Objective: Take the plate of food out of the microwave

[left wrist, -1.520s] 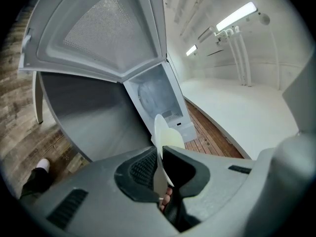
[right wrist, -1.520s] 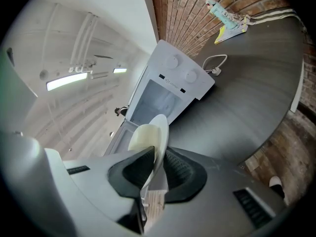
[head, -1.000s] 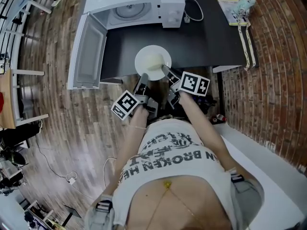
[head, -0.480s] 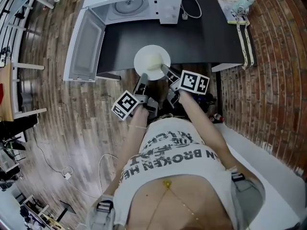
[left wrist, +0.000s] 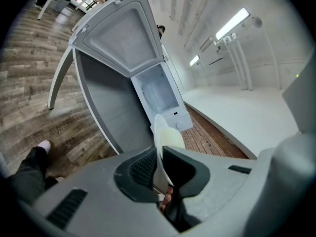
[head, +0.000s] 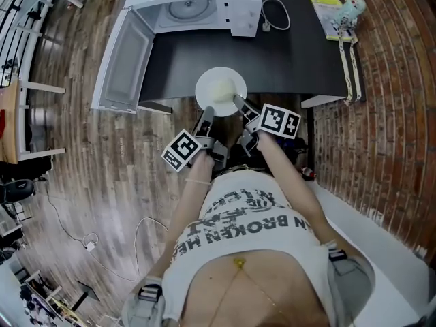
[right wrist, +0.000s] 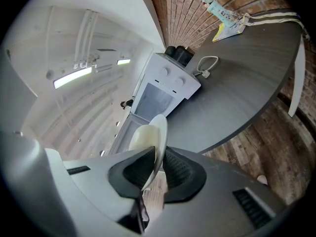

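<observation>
A white plate (head: 220, 90) with a pale mound of food hangs level over the front edge of the dark table (head: 286, 60). My left gripper (head: 206, 116) is shut on the plate's near-left rim, and my right gripper (head: 239, 103) is shut on its near-right rim. In the left gripper view the plate (left wrist: 165, 137) shows edge-on, pinched between the pads of the left gripper (left wrist: 159, 158). The right gripper view shows the plate (right wrist: 150, 135) clamped the same way in the right gripper (right wrist: 157, 161). The white microwave (head: 197, 5) stands at the table's back, its door (head: 124, 60) swung wide open and its cavity empty.
A white power cable (head: 276, 11) lies beside the microwave. A booklet with a small doll (head: 338, 11) and a pale strap (head: 352, 60) sit at the table's right end by the brick wall (head: 395, 80). Wooden floor (head: 82, 182) lies left of the table.
Hardly anything: both grippers keep their hold on the plate at the table's front edge, and the head view has drifted slightly.
</observation>
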Demonstrator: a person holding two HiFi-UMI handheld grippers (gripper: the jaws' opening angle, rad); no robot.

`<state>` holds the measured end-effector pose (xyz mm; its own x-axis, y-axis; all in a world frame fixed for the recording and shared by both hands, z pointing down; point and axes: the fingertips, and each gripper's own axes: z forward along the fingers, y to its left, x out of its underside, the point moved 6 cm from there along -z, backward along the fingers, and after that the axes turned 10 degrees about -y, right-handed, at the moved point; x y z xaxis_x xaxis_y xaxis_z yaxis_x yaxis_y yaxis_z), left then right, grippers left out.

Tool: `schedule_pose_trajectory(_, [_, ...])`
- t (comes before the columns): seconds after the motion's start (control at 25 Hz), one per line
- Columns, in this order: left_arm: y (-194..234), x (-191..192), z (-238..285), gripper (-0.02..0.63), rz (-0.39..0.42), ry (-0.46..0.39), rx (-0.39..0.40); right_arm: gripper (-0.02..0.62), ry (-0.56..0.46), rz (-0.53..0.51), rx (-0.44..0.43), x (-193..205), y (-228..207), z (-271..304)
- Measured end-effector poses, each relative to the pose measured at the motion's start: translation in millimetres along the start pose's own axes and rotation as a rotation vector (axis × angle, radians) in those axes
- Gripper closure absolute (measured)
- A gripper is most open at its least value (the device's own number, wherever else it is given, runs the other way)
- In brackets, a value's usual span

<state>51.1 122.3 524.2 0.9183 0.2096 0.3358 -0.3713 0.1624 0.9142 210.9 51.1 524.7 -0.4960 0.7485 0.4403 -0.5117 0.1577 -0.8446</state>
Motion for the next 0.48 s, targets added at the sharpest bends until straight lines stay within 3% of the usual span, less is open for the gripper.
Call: schedule_pose_trajectory(0.48, [0.7,0.5,5.2,0.571,-0.002,-0.004,-0.009,0.545,0.015,-0.003,0.001,-4.3,-2.7,4.5])
